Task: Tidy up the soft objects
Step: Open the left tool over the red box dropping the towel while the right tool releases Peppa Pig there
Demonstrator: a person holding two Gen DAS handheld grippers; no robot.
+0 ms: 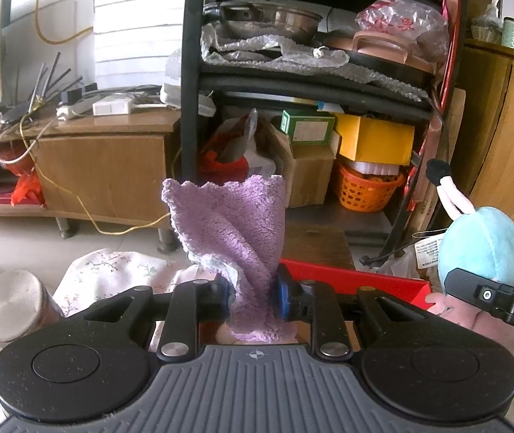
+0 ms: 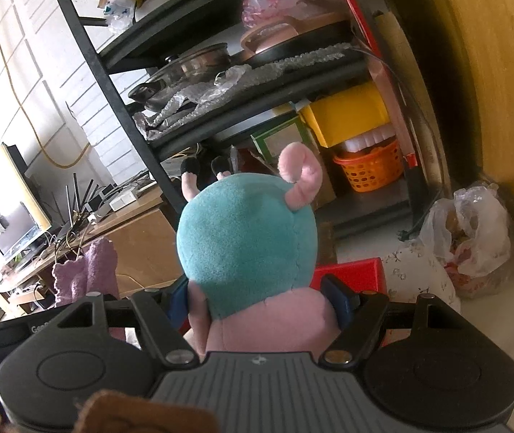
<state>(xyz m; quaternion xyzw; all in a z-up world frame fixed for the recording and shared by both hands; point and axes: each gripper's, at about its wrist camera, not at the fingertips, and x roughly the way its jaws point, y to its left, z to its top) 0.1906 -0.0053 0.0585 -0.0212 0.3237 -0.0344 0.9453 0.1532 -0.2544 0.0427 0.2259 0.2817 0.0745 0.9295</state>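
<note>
one fluffy purple cloth [image 1: 235, 223], bunched

Your left gripper [image 1: 253, 297]: black frame, blue pads, grey ribbed base. Between its pads, a lilac fleece cloth [image 1: 235, 223] with a paler, whitish scalloped edge. Just beyond the pads, a red box [image 1: 361, 279]; to their left, a white fabric [image 1: 112, 274] printed with small pink flowers.

Your right gripper [image 2: 260, 299]: same black and blue. Between its pads, a plush toy [image 2: 246, 245], teal body over pale pink, pink curled tail, pink legs ending in black feet. Far ahead of it, an orange lattice basket [image 2: 372, 169] under a yellow box [image 2: 347, 115].
</note>
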